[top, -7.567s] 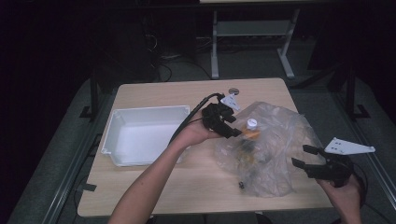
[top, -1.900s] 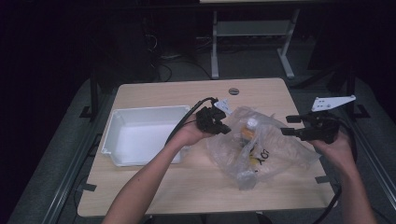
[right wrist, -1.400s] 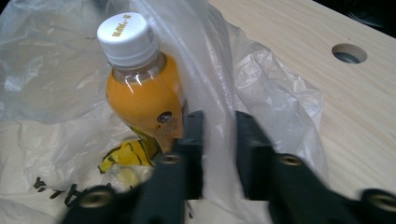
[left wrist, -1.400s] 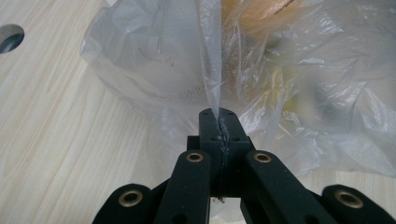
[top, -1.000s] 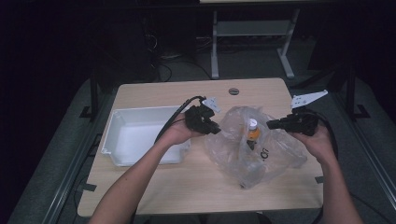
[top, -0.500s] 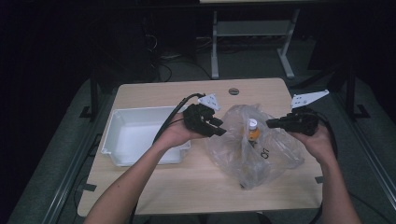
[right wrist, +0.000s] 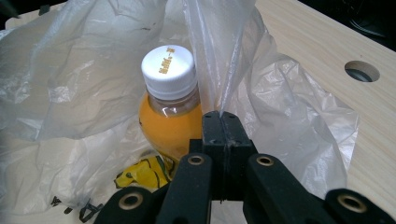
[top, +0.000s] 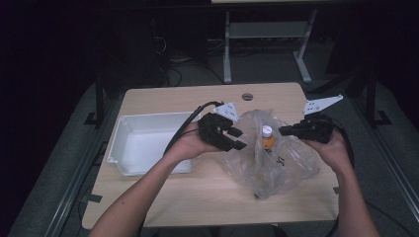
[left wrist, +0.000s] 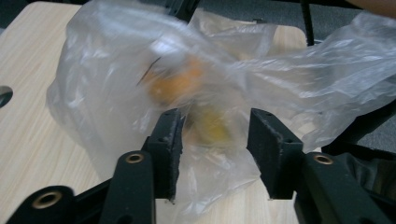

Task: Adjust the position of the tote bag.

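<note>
A clear plastic bag (top: 276,158) lies crumpled on the right half of the wooden tabletop (top: 197,192), and it serves here as the landmark. Inside the bag stands an orange bottle (top: 267,138) with a white cap (right wrist: 168,66), upright and near the bag's upper middle; in the right gripper view the cap rises just left of the pinched plastic, and a small yellow packet (right wrist: 144,172) lies at the foot of the bottle, with a small dark clip-like bit lower left of it that is too small to tell. The right tool (top: 289,130), at the bag's upper right edge, is clenched on a fold of the bag's film: its two black jaws meet with the thin plastic caught between them, drawn up in a taut pleat beside the bottle. The left tool (top: 238,138) sits at the bag's left edge, released, its jaws having just been opening; in the left gripper view its pads (left wrist: 168,149) stand apart with the bag's film bulging in the gap but not pressed, and blurred orange and yellow shapes show through the plastic beyond. A white tray (top: 123,148) rests on the tabletop well to the left of the bag, on the far side of the left hand (top: 190,145). A round hole (top: 247,96) in the tabletop lies just behind the bag. The right hand (top: 333,150) holds its tool beside the bag's right edge.
</note>
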`<action>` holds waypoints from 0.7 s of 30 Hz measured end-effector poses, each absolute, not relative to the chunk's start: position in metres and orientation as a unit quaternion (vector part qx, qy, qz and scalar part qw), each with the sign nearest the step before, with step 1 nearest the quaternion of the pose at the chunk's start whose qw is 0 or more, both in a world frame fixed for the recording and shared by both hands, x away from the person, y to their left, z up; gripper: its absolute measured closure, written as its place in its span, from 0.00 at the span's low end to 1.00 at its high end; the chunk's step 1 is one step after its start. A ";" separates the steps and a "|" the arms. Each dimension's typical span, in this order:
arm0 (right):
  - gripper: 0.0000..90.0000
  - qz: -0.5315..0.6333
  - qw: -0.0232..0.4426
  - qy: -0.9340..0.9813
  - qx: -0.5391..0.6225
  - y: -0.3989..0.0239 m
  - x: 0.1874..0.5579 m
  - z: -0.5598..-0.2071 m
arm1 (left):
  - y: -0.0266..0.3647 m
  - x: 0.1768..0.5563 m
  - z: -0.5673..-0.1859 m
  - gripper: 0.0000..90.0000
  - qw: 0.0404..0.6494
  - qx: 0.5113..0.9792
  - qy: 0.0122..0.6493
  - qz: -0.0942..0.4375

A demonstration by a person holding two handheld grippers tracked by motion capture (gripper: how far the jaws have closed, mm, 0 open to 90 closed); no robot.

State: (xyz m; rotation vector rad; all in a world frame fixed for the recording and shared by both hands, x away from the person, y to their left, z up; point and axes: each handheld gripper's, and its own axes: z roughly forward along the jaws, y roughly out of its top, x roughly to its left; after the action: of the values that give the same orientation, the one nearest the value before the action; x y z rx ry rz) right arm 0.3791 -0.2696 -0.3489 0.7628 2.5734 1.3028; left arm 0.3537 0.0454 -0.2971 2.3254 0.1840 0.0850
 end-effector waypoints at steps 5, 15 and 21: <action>1.00 0.434 0.080 0.860 0.255 -0.268 0.380 -0.347 | 0.038 0.348 -0.290 0.56 0.395 0.916 0.060 0.035; 1.00 0.433 0.083 0.861 0.254 -0.268 0.380 -0.344 | 0.021 0.345 -0.291 0.46 0.402 0.914 0.047 0.021; 1.00 0.431 0.084 0.861 0.255 -0.268 0.380 -0.345 | 0.012 0.347 -0.299 0.36 0.400 0.914 0.063 -0.004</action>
State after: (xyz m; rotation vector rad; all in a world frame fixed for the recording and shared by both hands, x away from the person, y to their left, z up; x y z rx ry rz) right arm 0.3798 -0.2676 -0.3454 0.7605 2.5710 1.2874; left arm 0.3473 0.0123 -0.2987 2.3137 0.1597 -0.0103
